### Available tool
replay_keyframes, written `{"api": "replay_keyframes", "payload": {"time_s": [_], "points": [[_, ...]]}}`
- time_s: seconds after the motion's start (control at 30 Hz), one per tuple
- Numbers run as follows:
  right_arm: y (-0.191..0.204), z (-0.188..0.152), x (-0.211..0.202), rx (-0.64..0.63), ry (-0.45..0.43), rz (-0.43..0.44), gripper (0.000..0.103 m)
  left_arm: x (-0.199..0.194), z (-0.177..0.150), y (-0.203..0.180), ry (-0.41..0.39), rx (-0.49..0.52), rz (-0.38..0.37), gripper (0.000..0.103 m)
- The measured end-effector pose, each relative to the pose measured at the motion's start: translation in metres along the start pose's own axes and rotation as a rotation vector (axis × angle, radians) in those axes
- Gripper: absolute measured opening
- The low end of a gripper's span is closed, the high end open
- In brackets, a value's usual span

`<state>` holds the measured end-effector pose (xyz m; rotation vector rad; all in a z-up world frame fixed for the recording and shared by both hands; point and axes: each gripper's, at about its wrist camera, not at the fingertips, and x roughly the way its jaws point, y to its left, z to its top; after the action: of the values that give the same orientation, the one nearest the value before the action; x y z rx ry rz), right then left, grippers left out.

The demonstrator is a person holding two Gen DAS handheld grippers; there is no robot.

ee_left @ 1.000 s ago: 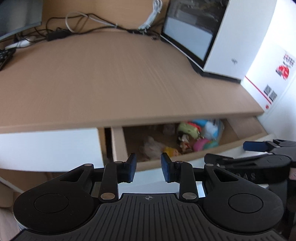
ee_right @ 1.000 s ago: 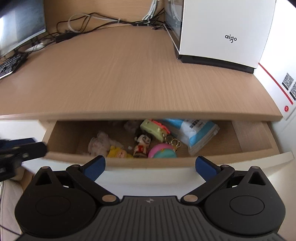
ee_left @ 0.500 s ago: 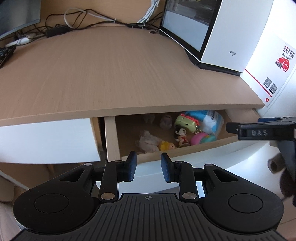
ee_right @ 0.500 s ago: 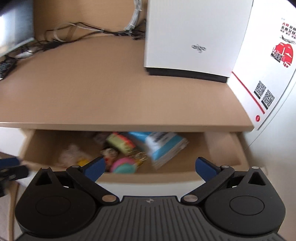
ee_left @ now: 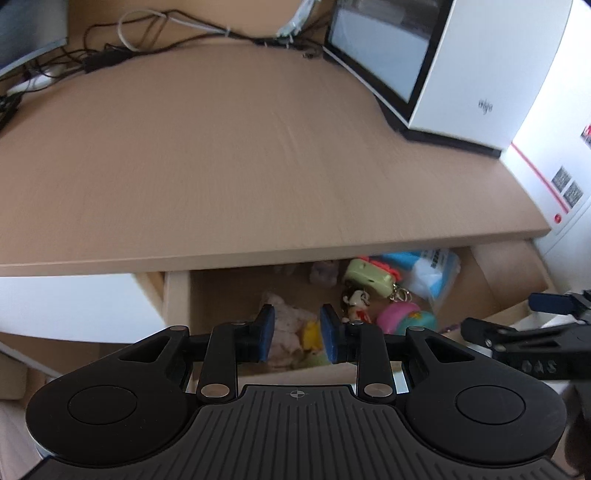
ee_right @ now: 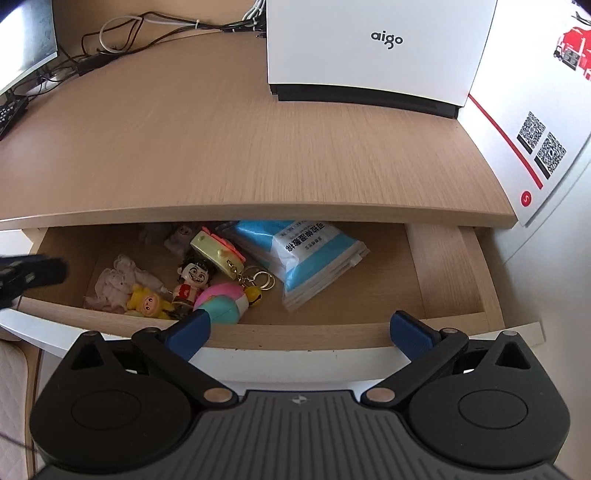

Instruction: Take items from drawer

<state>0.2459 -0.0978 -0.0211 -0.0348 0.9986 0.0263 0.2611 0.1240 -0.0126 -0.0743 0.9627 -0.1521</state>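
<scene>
Under the desk top [ee_right: 258,155] the drawer [ee_right: 436,266] stands pulled out, w/ all the small stuff lying on its floor. Left gripper [ee_left: 297,336] hangs over the drawer's front left part: jaws only a narrow gap apart, nothing clamped btw the blue pads; seen thru the gap are a pale fluffy plush [ee_left: 286,325] and a yellow toy [ee_left: 312,334] below, not touched. Right gripper [ee_right: 299,330] sits in front of the drawer's front panel, jaws spread wide, empty.

Inside, from the right wrist view: blue-white packet [ee_right: 299,254] at abt 1 o'clock of the pile; yellow-green case w/ orange trim [ee_right: 218,253] just left of it, keyrings [ee_right: 258,278] trailing off it toward 5 o'clock. Figure w/ dark hair and red outfit [ee_right: 192,280] at centre, pink-and-teal round toy [ee_right: 221,301] at its 4 o'clock, touching the front board. Yellow toy [ee_right: 147,304] and pale plush [ee_right: 118,282] at 8–9 o'clock, side by side.

White box marked "aigo" [ee_right: 376,48] stands on the desk at 12 o'clock, well back; cables [ee_right: 147,26] and a monitor [ee_right: 26,40] at 10–11 o'clock.
</scene>
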Motion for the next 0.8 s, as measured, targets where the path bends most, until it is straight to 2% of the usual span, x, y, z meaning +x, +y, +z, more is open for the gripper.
{"api": "replay_keyframes", "payload": {"time_s": [0.1, 0.27, 0.43, 0.8], "points": [[-0.002, -0.004, -0.003, 0.002, -0.005, 0.009, 0.103, 0.001, -0.007, -0.009, 0.040, 0.021, -0.009, 0.027], [-0.006, -0.016, -0.013, 0.002, 0.003, 0.028, 0.103, -0.021, -0.031, -0.020, 0.032, 0.086, -0.033, 0.027], [-0.007, -0.033, -0.026, 0.000, 0.010, 0.033, 0.103, -0.036, -0.054, -0.027, 0.072, 0.143, -0.044, 0.026], [-0.010, -0.067, -0.051, -0.002, 0.064, 0.050, 0.103, -0.054, -0.076, -0.025, 0.186, 0.117, -0.117, 0.030]]}}
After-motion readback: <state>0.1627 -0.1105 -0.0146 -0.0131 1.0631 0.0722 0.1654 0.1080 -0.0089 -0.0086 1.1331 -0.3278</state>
